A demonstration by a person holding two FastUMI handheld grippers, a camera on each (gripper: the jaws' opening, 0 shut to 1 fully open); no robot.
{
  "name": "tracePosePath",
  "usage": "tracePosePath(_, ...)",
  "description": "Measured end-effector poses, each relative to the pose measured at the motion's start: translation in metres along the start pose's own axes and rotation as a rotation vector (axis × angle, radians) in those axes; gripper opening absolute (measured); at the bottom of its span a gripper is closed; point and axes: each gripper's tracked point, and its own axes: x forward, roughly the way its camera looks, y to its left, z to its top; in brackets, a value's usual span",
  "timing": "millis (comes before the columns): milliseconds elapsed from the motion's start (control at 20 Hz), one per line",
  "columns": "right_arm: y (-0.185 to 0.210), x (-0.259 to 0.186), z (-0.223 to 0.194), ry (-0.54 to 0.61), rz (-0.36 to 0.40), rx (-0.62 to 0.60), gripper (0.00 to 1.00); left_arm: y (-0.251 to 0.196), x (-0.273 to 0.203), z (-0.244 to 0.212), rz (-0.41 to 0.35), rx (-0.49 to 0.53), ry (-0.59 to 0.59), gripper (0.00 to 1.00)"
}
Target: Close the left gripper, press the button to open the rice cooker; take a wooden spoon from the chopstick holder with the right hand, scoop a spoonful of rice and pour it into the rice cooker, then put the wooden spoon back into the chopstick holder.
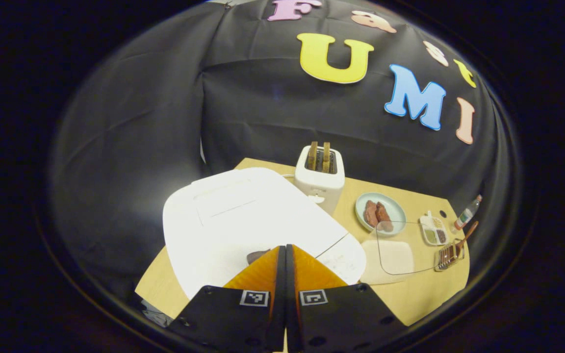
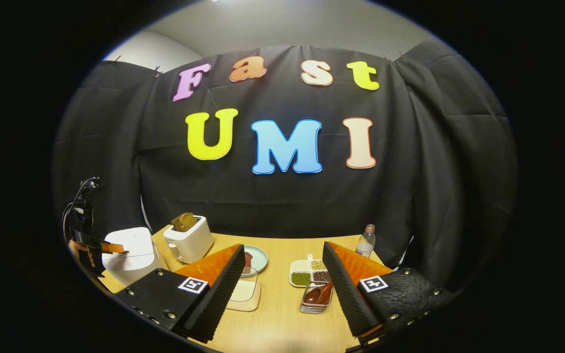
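Where the left gripper view looks down its own orange fingers, the left gripper has them pressed flat together with nothing between, the tips poised over the front edge of the white, rounded-lid rice cooker, just beside a small dark patch on that lid; whether they touch it cannot be told. The lid lies closed. To the cooker's right on the light wooden table sits a clear-lidded shallow container, then the small wire chopstick holder with the brown wooden spoon leaning out of it. Farther back stand a white divided dish of grains, a pale green plate with reddish pieces, a white toaster holding two slices, and a small clear bottle. In the right gripper view, the right gripper is spread wide and empty above the table, the holder with the spoon low between its fingers, the divided dish just beyond, and the left gripper over the cooker far to the left.
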Motion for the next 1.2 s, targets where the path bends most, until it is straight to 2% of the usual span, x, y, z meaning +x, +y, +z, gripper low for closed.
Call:
tracePosePath(300,-0.002,0.003,-0.006,0.013,0.002,0.005,0.97,0.005,0.006,-0.004,0.015,-0.022,-0.002,0.10)
tracePosePath(400,-0.003,0.005,-0.007,0.017,0.007,0.004,0.97,0.005,-0.006,0.018,0.044,0.019,-0.088,0.10)
tracePosePath(500,-0.005,0.005,-0.006,0.013,0.009,0.002,0.97,0.001,-0.033,0.056,0.073,0.062,-0.229,0.15)
tracePosePath(550,-0.004,0.005,-0.006,0.013,0.012,0.004,0.97,-0.004,-0.051,0.076,0.076,0.068,-0.297,0.24)
tracePosePath(600,-0.004,0.005,-0.007,0.015,0.015,0.006,0.97,-0.011,-0.066,0.094,0.066,0.064,-0.367,0.50)
tracePosePath(700,-0.004,0.005,-0.009,0.018,0.023,0.010,0.97,-0.021,-0.092,0.121,0.044,0.012,-0.453,0.86)
tracePosePath(750,-0.004,0.005,-0.009,0.017,0.026,0.009,0.97,-0.025,-0.104,0.132,0.035,-0.015,-0.493,0.93)
tracePosePath(900,-0.003,0.002,-0.010,0.016,0.036,-0.002,0.97,-0.035,-0.134,0.155,0.007,-0.069,-0.614,0.95)
tracePosePath(1000,-0.006,0.000,-0.009,0.010,0.038,-0.006,0.97,-0.053,-0.150,0.163,-0.066,-0.110,-0.679,0.99)
tracePosePath(1100,-0.011,-0.001,-0.008,0.007,0.033,-0.002,0.97,-0.064,-0.157,0.163,-0.132,-0.163,-0.681,0.98)
tracePosePath(1200,-0.016,-0.003,-0.008,0.006,0.026,0.003,0.97,-0.057,-0.150,0.155,-0.111,-0.195,-0.647,0.97)
